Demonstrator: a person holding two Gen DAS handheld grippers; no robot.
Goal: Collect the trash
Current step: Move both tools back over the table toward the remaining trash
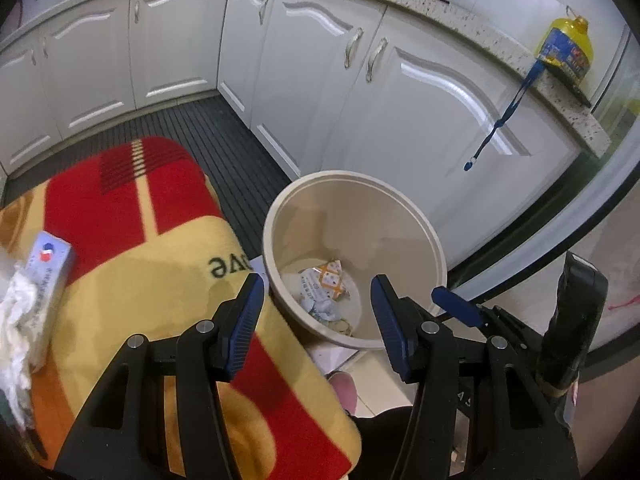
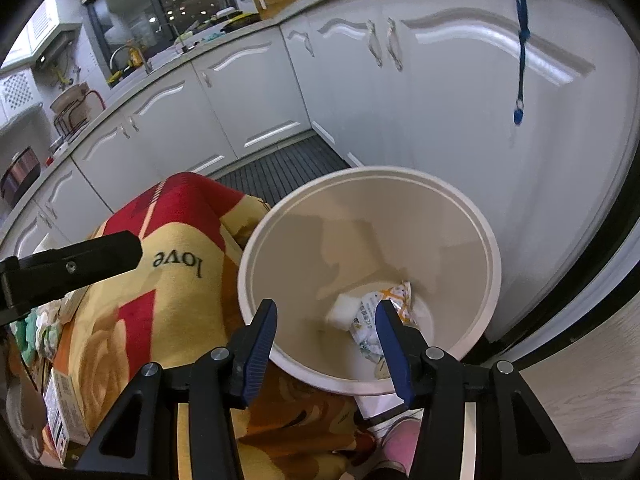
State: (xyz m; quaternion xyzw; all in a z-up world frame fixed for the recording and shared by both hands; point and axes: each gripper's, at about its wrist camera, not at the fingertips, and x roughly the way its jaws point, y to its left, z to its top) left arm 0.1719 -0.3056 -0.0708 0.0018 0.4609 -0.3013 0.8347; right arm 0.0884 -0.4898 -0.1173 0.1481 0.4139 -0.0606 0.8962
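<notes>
Where any writing reads at all, it's "love" in dark letters, upside down to me, on the red-and-yellow blanket (image 2: 176,280) covering the bench; the carton (image 1: 48,272) at 9 o'clock in the left view has print too blurred to read, same w/ the label on the yellow oil jug (image 1: 566,50) at 2 o'clock.

Both tools point steeply down over the beige bin (image 1: 354,200). My left tool (image 1: 318,312) has its blue pads apart, nothing between them, hanging over the bin's near-left rim & blanket edge. My right tool (image 2: 326,338) also stands apart & empty, centred over the near rim.

Trash sits at the bin bottom: a crumpled orange-white wrapper (image 2: 380,312) touching a white block (image 2: 340,314). White tissue (image 1: 14,320) lies beside the carton at 9 o'clock.

Bin rim is just beside the blanket edge; white cabinets (image 1: 420,120) close behind at 12–2 o'clock, dark ribbed mat (image 1: 228,148) at 11.
</notes>
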